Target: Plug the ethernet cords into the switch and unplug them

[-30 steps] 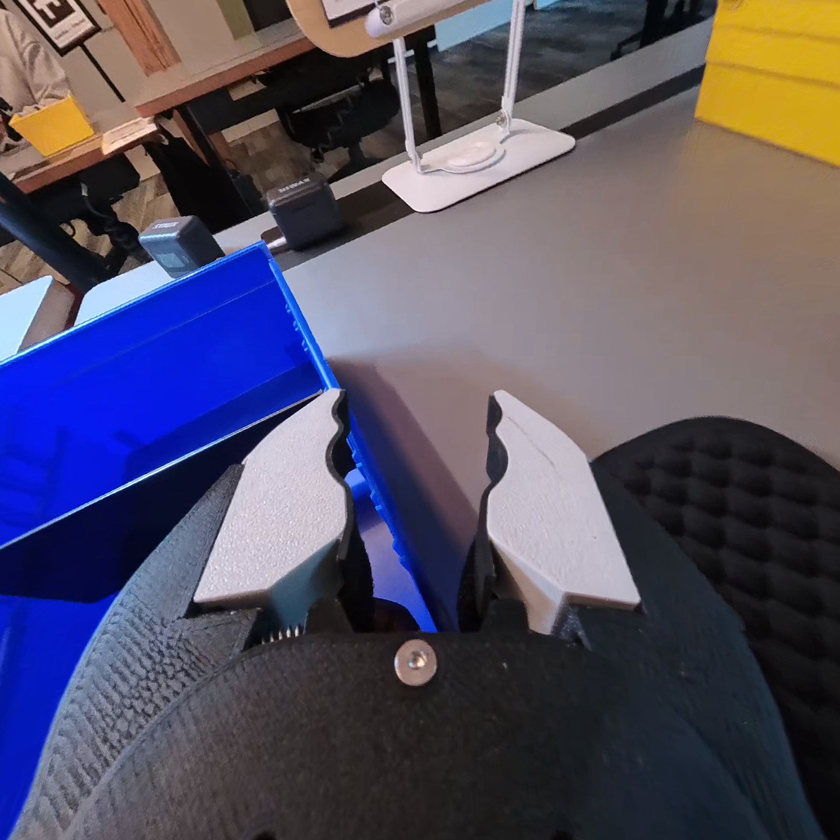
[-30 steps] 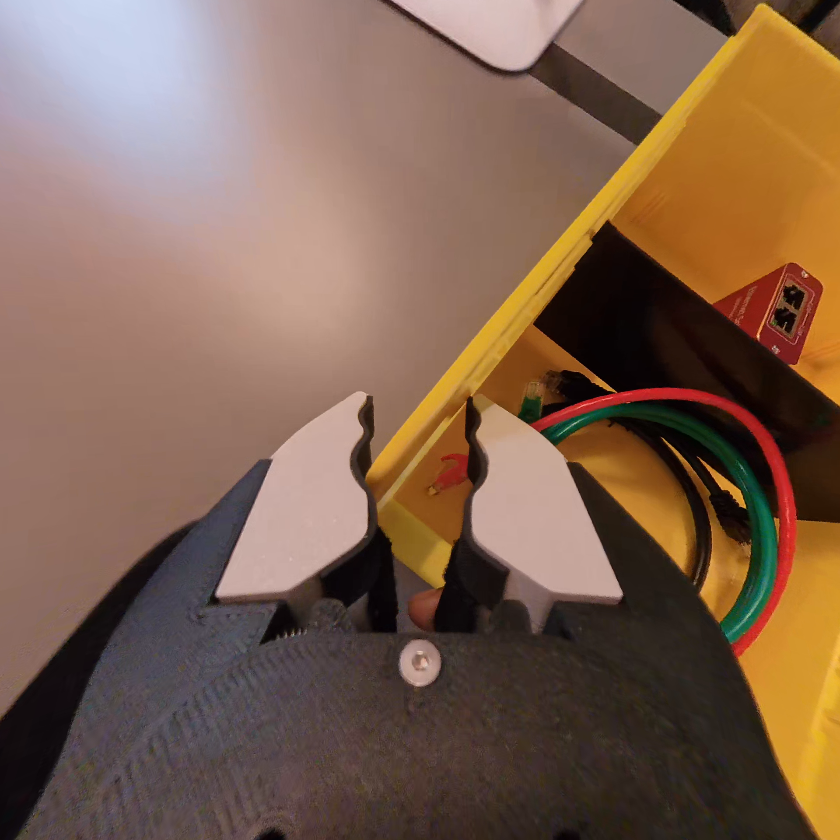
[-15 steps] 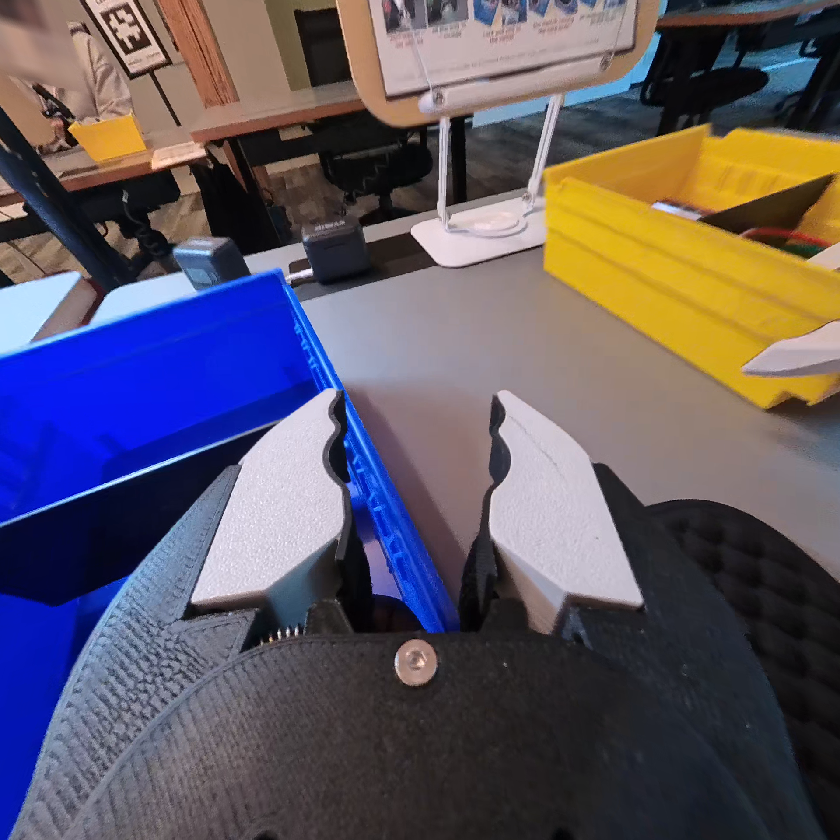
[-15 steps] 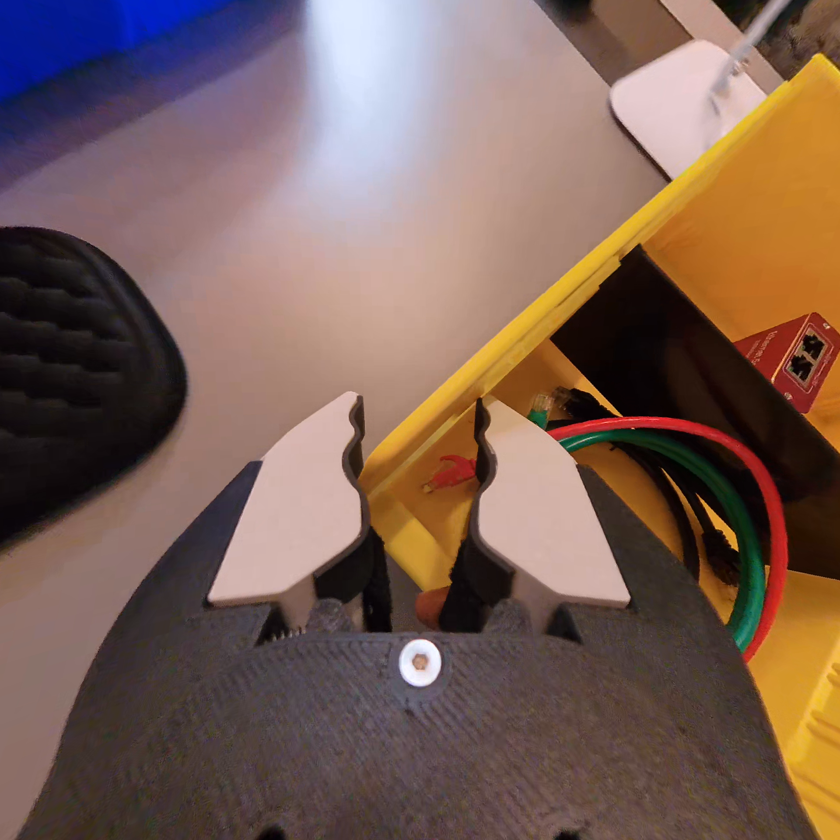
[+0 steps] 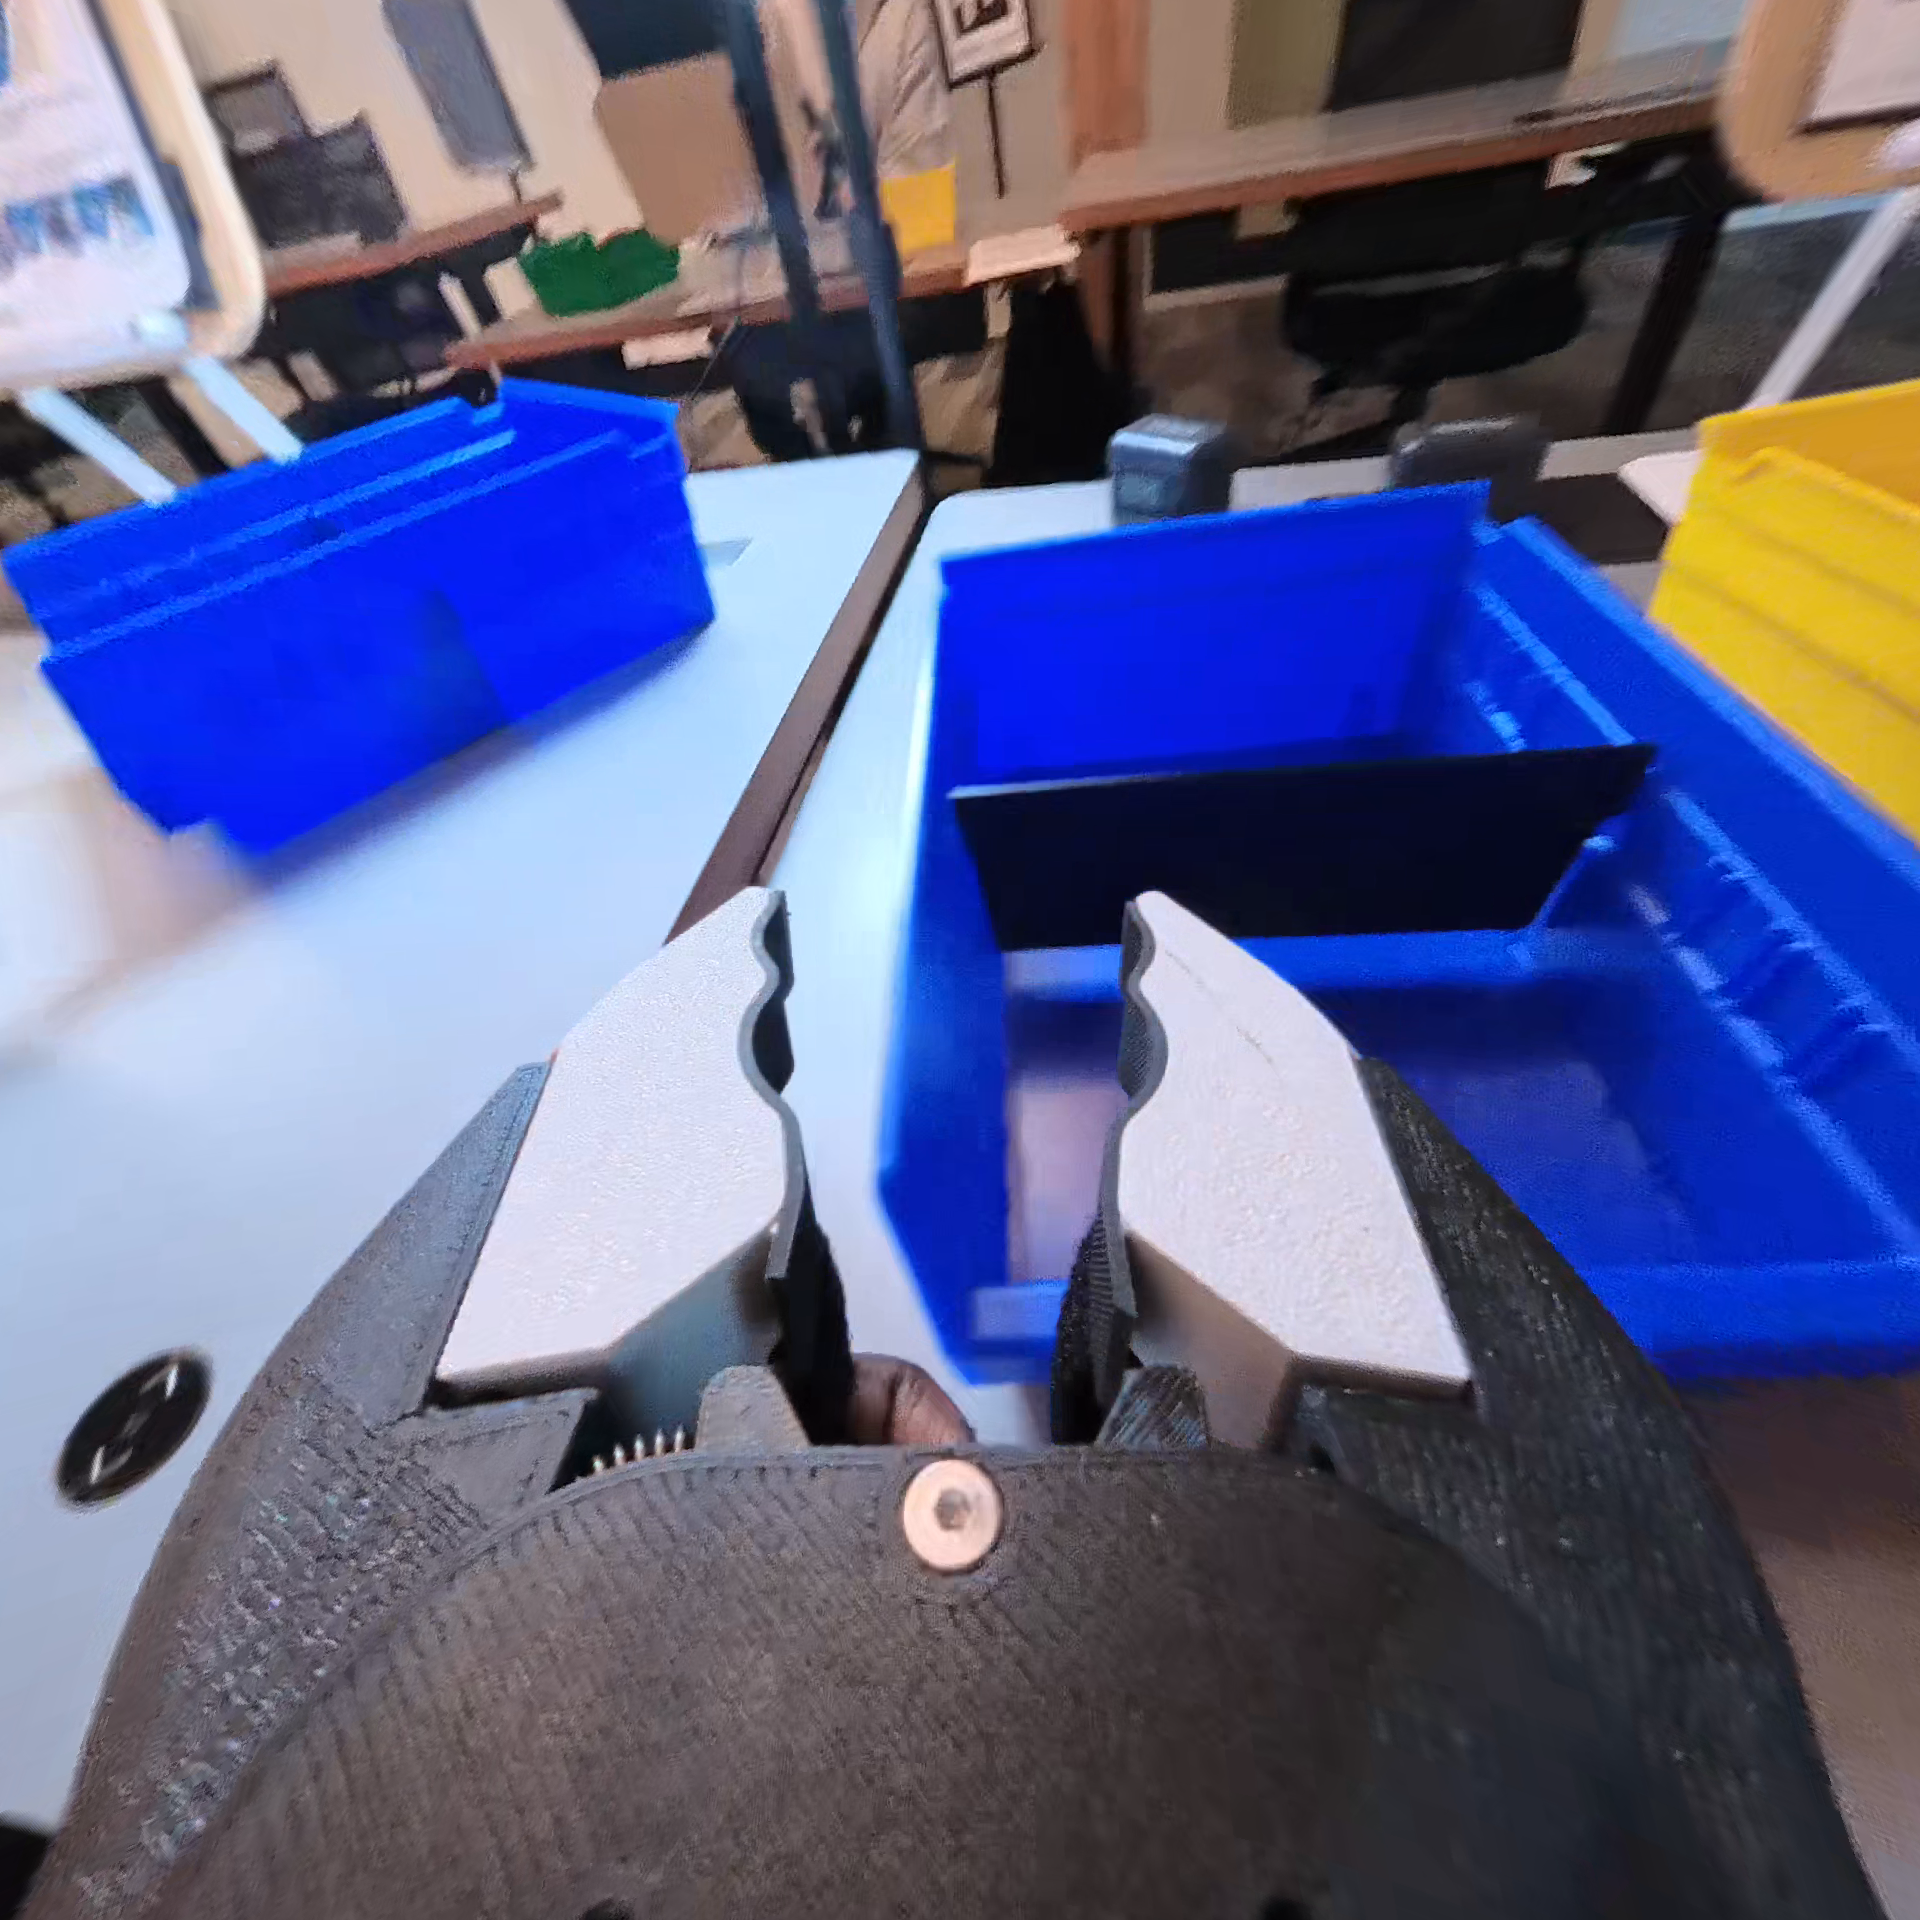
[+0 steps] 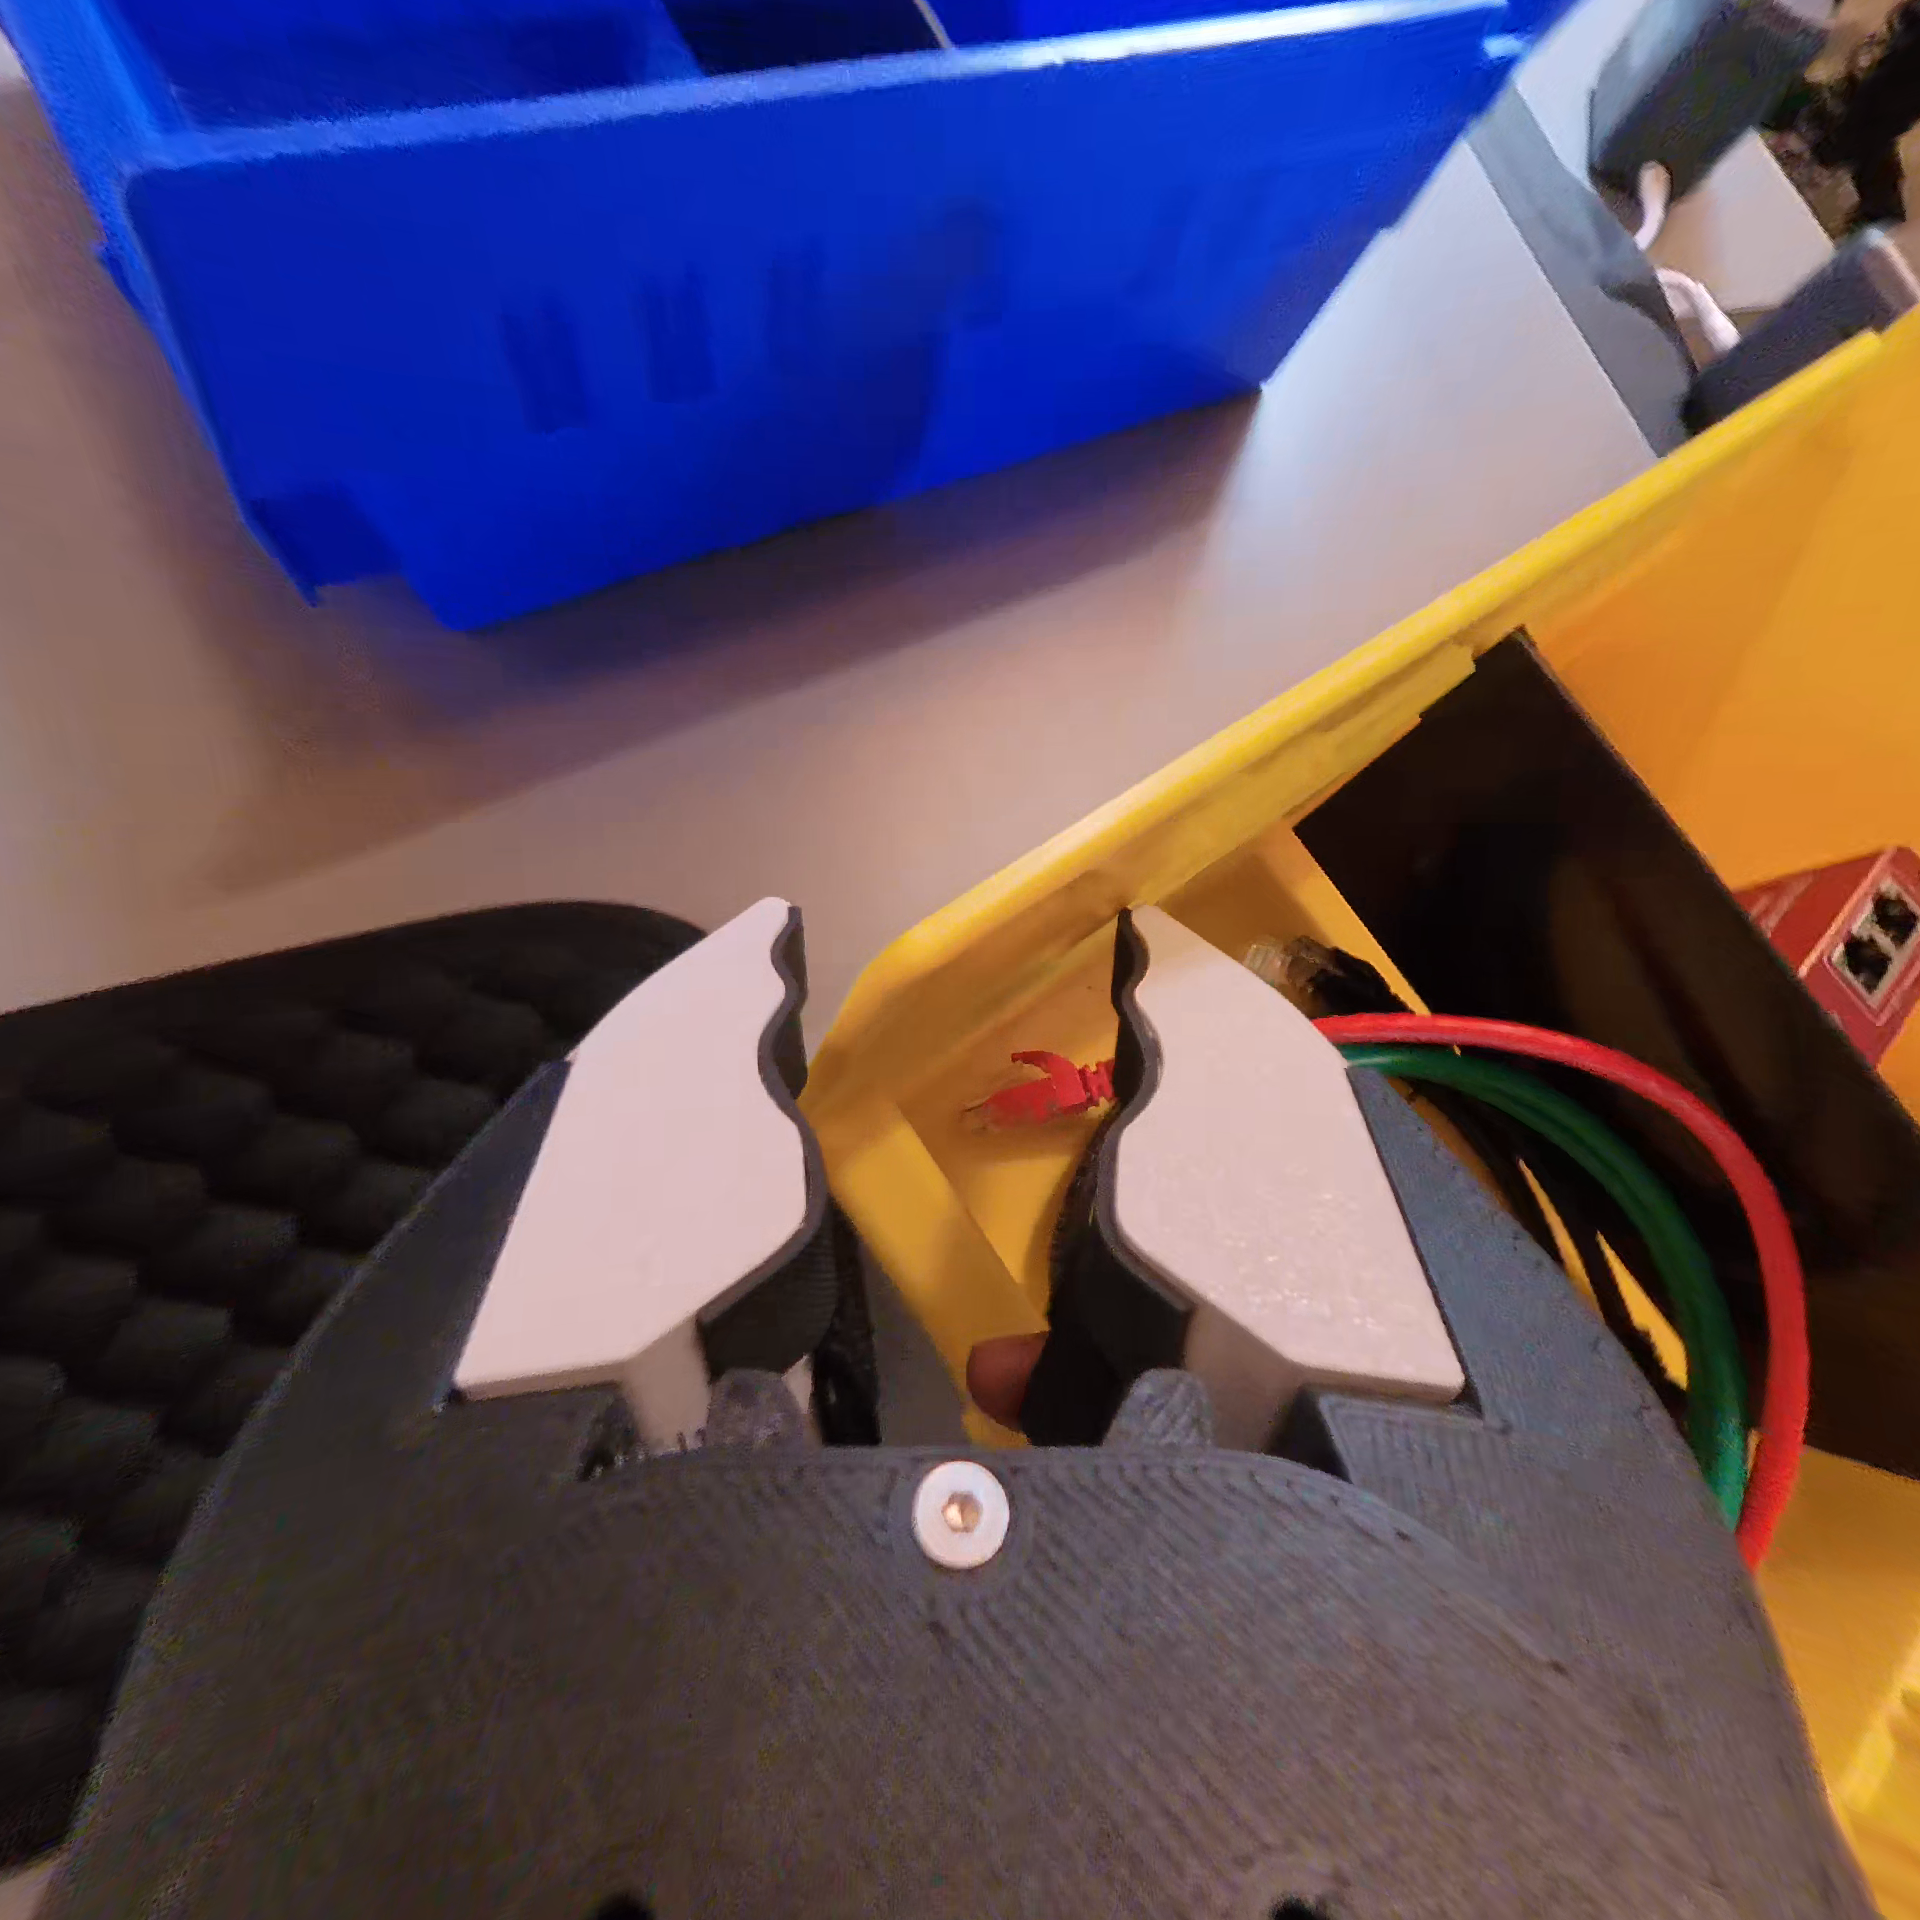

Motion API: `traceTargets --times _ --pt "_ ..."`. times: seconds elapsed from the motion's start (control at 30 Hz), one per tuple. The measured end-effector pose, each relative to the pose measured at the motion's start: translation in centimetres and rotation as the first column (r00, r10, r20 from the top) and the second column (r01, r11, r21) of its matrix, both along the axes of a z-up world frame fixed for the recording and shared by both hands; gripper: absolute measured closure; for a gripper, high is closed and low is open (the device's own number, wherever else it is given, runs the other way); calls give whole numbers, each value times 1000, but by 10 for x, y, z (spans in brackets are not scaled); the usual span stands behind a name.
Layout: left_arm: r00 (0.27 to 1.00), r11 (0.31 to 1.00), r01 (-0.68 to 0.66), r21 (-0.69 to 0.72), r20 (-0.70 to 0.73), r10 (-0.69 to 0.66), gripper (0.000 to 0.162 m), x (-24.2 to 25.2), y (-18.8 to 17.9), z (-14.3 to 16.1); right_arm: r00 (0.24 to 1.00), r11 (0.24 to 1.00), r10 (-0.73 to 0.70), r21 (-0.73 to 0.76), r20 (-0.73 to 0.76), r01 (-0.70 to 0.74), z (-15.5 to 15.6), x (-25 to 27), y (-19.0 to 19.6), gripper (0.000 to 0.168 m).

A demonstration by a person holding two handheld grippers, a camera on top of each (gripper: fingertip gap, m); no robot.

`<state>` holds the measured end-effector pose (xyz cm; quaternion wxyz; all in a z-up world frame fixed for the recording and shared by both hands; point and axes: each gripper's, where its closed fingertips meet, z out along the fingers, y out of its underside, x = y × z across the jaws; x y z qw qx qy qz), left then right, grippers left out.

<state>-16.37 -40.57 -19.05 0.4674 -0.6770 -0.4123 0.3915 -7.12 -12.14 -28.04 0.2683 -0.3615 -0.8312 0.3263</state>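
- Bins first: a blue bin (image 5: 343, 613) sits on the far left desk, blurred, well apart from the rest.
- Next to the right, across the seam between desks, a second blue bin (image 5: 1714, 1174) with a dark divider (image 5: 1278, 842) across it stands near the desk's left edge.
- Left gripper (image 5: 954, 914) hovers over that bin's near left corner, jaws apart, nothing between them.
- Black padded mat (image 6: 208, 1195) lies on the desk between the blue bin and the yellow bin (image 6: 1195, 790).
- Right gripper (image 6: 958, 925) hangs over the yellow bin's near corner, jaws apart and empty, one finger on each side of the rim.
- Inside, a red plug (image 6: 1039, 1086) lies just beside the right finger; red cord (image 6: 1766, 1247), green cord (image 6: 1683, 1278) and a black one coil in the near compartment.
- Behind its dark divider (image 6: 1558, 883), the red switch (image 6: 1860, 945) rests in the far compartment, no cord plugged in that I can see.
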Motion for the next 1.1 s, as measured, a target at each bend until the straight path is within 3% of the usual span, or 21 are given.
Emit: traceTargets --times 0.17,0.4,0.47,0.57,0.63,0.7,0.77,0.93,1.03,1.1 --pt "993 998 -4 58 122 -3 102 -4 -31 -31 996 997 83 3 -34 -83 -1 -17 -27 106" --pt "983 994 29 103 177 -47 102 -9 -30 -53 981 982 188 -3 -48 -188 0 -28 -44 104" --pt "979 992 57 114 187 -78 102 -8 -25 -56 965 966 254 -38 -59 -257 2 -23 -51 96" --pt "970 980 120 160 190 -150 101 -7 -15 -60 938 936 217 -217 -269 -279 42 -19 -66 69" --pt "961 968 151 202 199 -192 101 -7 -8 -64 882 898 95 -342 -462 -275 88 -9 -70 74" --pt "961 963 156 218 191 -199 101 -9 -6 -67 835 877 33 -385 -549 -288 112 8 -81 90" --pt "962 960 167 223 178 -209 102 -11 -3 -69 866 886 65 -371 -496 -278 101 18 -102 102" --pt "959 963 196 188 169 -228 105 -13 6 -78 976 941 103 -300 -191 -158 32 9 -130 94" --pt "959 964 216 155 151 -239 126 -13 13 -79 990 948 117 -288 -79 -135 11 4 -137 101" --pt "981 988 132 75 133 -141 155 -18 1 -77 993 959 104 -256 -63 -117 7 -2 -135 116"
